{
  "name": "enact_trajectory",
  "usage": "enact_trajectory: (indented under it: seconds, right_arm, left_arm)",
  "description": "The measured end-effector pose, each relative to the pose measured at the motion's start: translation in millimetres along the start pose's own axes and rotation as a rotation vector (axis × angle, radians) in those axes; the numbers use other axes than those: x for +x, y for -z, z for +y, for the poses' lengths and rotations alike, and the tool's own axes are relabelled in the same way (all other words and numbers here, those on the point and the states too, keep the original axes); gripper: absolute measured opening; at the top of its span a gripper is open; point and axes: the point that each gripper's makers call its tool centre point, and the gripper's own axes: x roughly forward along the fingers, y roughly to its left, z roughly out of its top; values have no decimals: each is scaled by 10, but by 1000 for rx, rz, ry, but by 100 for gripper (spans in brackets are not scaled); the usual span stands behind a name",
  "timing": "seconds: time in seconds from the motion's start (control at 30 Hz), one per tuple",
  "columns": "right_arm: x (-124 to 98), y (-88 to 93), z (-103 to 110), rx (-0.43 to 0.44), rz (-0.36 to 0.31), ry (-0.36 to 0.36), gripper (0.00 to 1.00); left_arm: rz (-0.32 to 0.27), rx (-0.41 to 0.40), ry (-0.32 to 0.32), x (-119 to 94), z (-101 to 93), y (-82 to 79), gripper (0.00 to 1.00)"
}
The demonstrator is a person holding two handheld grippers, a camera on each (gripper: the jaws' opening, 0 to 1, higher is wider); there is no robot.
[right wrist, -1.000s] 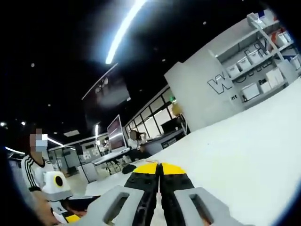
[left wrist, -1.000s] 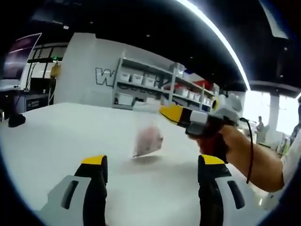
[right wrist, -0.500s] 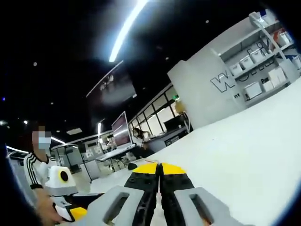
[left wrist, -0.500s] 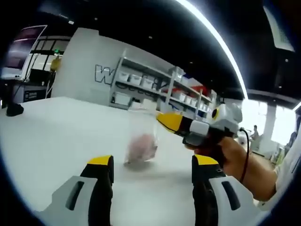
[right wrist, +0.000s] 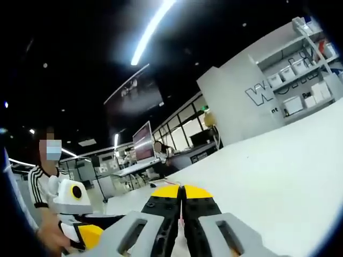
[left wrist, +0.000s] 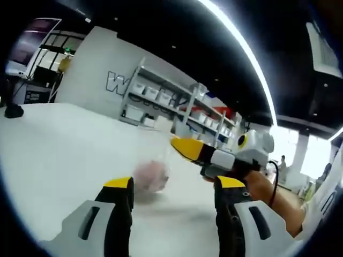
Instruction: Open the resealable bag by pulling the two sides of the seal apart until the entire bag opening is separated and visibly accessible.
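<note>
A clear resealable bag (left wrist: 151,175) with something pink inside hangs blurred, its bottom on or just above the white table (left wrist: 59,144). My right gripper (left wrist: 182,143) comes in from the right and pinches the bag's top edge with its yellow tips. In the right gripper view its jaws (right wrist: 182,190) are pressed together with a thin sliver of the bag between them. My left gripper (left wrist: 174,183) stands open, one jaw on each side of the bag and a little nearer than it, touching nothing. The left gripper (right wrist: 88,233) also sits at the lower left of the right gripper view.
Metal shelves (left wrist: 161,96) with white bins stand behind the table against a white wall. A small black object (left wrist: 12,111) rests at the table's far left. A person in a striped top (right wrist: 43,187) is at the left, with desks and monitors (right wrist: 143,147) beyond.
The right gripper and the hanging bag now sit lower and closer between my left jaws. In the right gripper view more of the left gripper has come in. Both grips are unchanged.
</note>
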Motion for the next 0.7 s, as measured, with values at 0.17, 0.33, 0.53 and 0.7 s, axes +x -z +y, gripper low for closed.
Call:
enact_trajectory:
  seconds: [0.17,0.33,0.53,0.7]
  right_arm:
    - [-30,38,38,5,3,-2,0]
    - [-60,98,88,-5,14,-3,0]
    - [-81,175,179,-26,40,-18,0]
    - [-114,268,281,-75,82,-36,0]
  left_arm:
    - [5,-17,6,-8,-21,34,61]
    - [15,-53,12,-26,-39,114,60]
    - [-45,-118,1,-47,4,2,50]
    - [-150,-267,-5,-117,80,-180,30]
